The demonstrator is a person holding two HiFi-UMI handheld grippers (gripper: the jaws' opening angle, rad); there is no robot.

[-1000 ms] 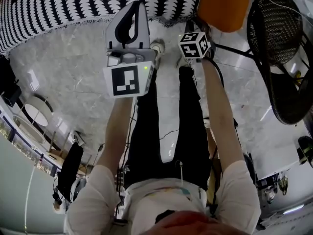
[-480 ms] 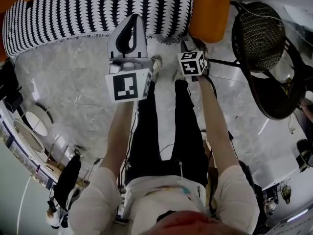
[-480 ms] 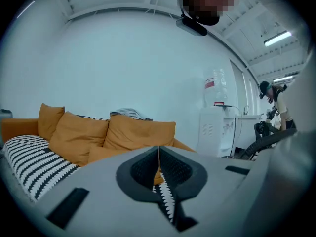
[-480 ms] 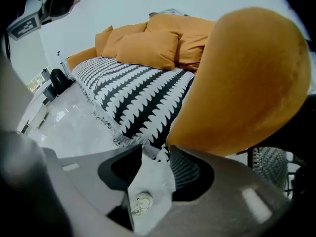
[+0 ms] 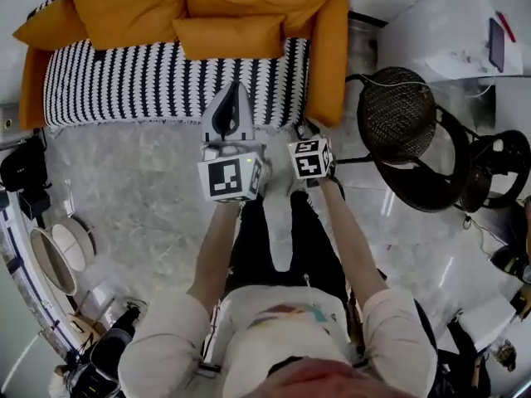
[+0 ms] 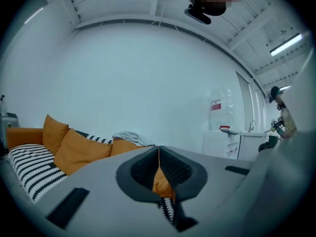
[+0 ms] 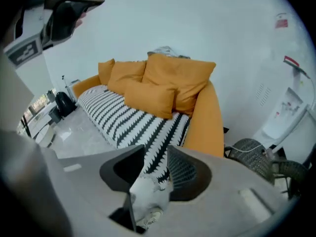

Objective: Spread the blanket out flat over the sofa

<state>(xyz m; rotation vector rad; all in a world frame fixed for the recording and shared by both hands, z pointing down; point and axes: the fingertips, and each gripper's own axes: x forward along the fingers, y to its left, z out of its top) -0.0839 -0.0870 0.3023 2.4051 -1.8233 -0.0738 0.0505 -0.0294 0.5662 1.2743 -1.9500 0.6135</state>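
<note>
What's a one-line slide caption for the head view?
Person stands facing an orange sofa, its seat covered by a black-and-white zigzag blanket; dark mesh chair beside it.

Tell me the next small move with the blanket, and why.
Probably none on the cloth: just draw both grippers back. The blanket looks flat across the sofa seat, fringe along its front edge. The left gripper has its jaws together and empty; the right gripper has jaws that have just been closing, yet stand apart with nothing between them.

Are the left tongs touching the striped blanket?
Apart. The left gripper view shows the left tongs shut and empty, with the blanket lying well beyond them on the sofa.
</note>
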